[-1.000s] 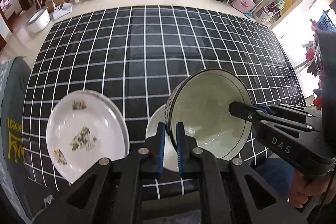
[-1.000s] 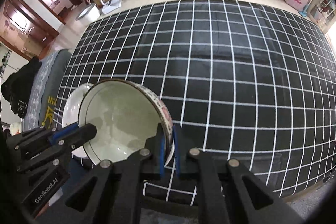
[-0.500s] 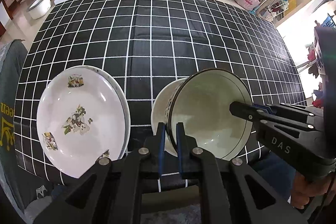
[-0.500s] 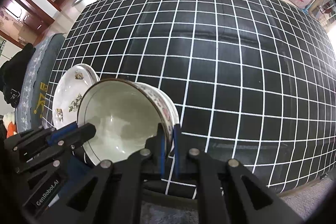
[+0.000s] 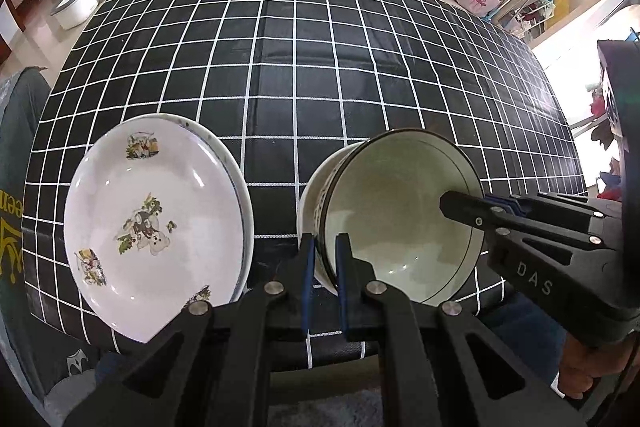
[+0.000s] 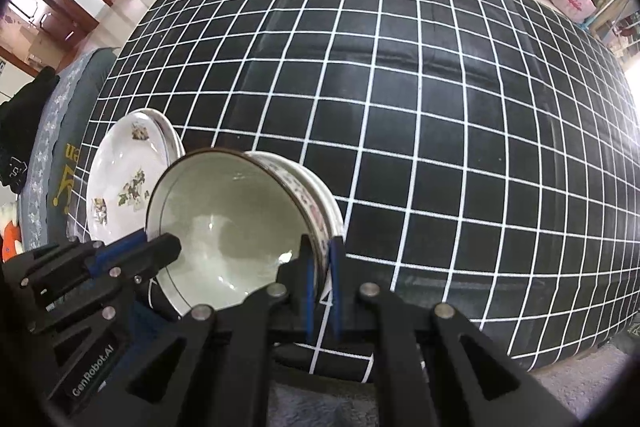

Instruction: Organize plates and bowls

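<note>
While both grippers pinch opposite rims of the bowl [image 5: 400, 223], left gripper [image 5: 322, 247] and right gripper [image 6: 320, 251] hold it over another bowl [image 6: 334, 211], beside the plates [image 5: 156, 219].

Patterned bowl [image 5: 400, 219] nested in bowl, beside stacked floral plates [image 5: 156, 219]

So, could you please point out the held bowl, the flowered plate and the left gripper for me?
Bowl [image 5: 396, 223], left wrist view, on its pale inner wall.
Flowered plate [image 5: 152, 211], left wrist view, on its printed centre.
Left gripper [image 5: 323, 255], left wrist view, between its fingertips at the bowl's rim.
</note>
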`<state>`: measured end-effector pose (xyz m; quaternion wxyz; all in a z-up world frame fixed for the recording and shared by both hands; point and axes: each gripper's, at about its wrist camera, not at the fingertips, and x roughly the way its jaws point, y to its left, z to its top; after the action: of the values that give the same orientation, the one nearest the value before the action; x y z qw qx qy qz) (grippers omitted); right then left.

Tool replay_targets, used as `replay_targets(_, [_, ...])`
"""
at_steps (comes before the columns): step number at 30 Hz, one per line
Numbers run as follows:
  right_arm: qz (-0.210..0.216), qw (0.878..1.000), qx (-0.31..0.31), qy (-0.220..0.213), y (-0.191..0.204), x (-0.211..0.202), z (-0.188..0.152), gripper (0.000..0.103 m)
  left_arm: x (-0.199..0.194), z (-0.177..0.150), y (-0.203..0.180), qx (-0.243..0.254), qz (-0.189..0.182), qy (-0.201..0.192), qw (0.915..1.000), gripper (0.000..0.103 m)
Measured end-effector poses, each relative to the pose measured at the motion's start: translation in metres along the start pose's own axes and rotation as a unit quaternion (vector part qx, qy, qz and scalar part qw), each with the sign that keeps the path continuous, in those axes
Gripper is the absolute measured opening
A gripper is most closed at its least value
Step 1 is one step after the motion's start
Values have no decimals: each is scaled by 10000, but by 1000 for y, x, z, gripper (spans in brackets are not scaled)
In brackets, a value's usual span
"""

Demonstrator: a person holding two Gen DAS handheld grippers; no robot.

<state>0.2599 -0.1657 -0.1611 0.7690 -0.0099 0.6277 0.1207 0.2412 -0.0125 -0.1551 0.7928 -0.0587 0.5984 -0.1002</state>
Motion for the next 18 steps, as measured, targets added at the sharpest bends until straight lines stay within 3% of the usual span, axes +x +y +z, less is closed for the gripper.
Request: replay_targets(18, [-80, 9997, -201, 144, 1, 6, 6, 14, -2, 4, 4, -21, 32, -32, 10000, 8])
